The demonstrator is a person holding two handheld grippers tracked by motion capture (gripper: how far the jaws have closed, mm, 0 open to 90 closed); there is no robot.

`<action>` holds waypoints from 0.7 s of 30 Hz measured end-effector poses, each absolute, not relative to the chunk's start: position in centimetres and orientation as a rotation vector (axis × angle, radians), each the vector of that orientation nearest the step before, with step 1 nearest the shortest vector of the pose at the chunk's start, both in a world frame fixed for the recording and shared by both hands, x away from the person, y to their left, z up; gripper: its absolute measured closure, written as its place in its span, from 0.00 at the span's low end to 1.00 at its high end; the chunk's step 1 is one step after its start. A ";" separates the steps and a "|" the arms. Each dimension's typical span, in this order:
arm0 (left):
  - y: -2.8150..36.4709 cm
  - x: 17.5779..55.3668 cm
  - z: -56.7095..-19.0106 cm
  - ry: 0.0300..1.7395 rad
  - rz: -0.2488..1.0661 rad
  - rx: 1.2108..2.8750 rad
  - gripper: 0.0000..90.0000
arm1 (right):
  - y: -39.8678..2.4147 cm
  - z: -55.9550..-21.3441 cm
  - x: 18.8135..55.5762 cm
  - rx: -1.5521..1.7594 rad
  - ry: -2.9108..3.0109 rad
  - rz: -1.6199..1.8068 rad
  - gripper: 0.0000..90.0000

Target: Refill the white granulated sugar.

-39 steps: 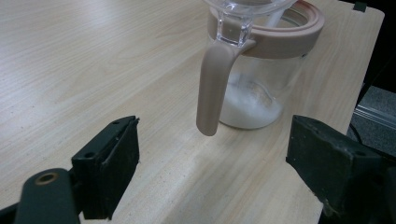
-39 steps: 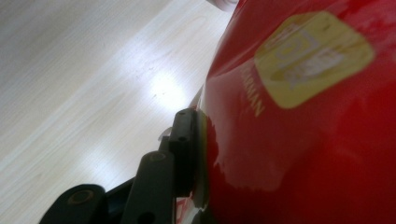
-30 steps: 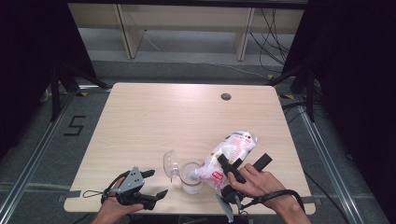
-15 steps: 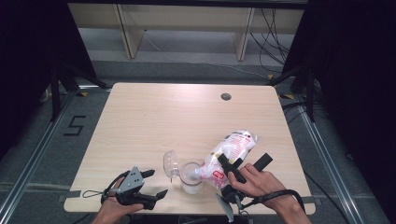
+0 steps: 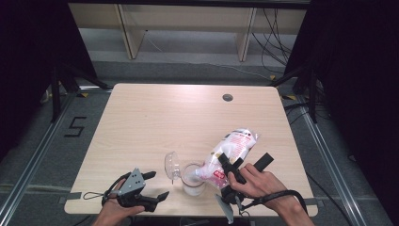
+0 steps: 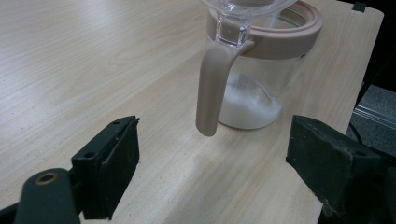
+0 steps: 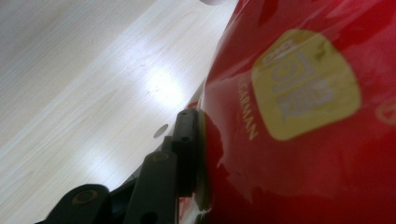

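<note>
the bag point(image 5: 230, 153), white and red plastic with printed labels, hangs tilted above the tabletop point(image 5: 155, 122), its lower end right at the mouth of the jar point(image 5: 193, 179) and its upper end raised toward the far right. in the right gripper view its glossy red side point(image 7: 303, 140) with a yellow label sits pressed against the one black jaw that shows. the right gripper point(image 5: 240, 167) has its jaws closed on the bag's lower half, one jaw lying along the near face of the bag, the other hidden behind it; the person's right hand point(image 5: 256, 181) wraps the gripper's body and a cable trails off toward the table's near edge.

the jar is clear glass with a pinkish rim and handle, standing upright near the front edge of the tabletop, a shallow layer of white powder at its bottom. its clear lid point(image 5: 171, 165) stands flipped open on the left side of the rim. in the left gripper view the jar point(image 6: 261, 70) is just ahead, its handle hanging down toward the camera.

the left gripper point(image 5: 153, 186) rests low at the near left of the tabletop, held in the left hand point(image 5: 115, 209), jaws wide apart with nothing between them, well apart from the jar. a small dark round hole point(image 5: 227, 97) sits near the tabletop's far edge.
</note>
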State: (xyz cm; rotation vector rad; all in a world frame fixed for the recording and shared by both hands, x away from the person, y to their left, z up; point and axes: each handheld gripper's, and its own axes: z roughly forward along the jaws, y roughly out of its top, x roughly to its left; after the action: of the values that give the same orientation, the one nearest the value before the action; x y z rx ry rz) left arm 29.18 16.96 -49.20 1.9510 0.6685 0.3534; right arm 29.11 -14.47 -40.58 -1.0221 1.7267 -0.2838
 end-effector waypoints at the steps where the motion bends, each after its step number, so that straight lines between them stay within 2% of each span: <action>1: 17.0 29.2 -49.2 0.669 0.353 1.952 0.18 | -14.5 -40.6 29.1 -1.020 1.727 -0.282 0.78; 16: 16.9 29.2 -49.2 0.669 0.355 1.949 0.18 | -14.8 -40.6 28.9 -0.939 1.779 -0.259 0.78; 21: 16.9 29.2 -49.3 0.672 0.353 1.944 0.18 | -14.5 -40.1 29.2 -1.021 1.728 -0.291 0.78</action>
State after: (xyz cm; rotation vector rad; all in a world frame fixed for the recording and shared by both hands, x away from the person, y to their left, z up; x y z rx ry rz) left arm 29.18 16.86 -49.26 1.9443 0.6716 0.3528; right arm 29.19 -14.55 -40.07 -1.0207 1.7279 -0.2911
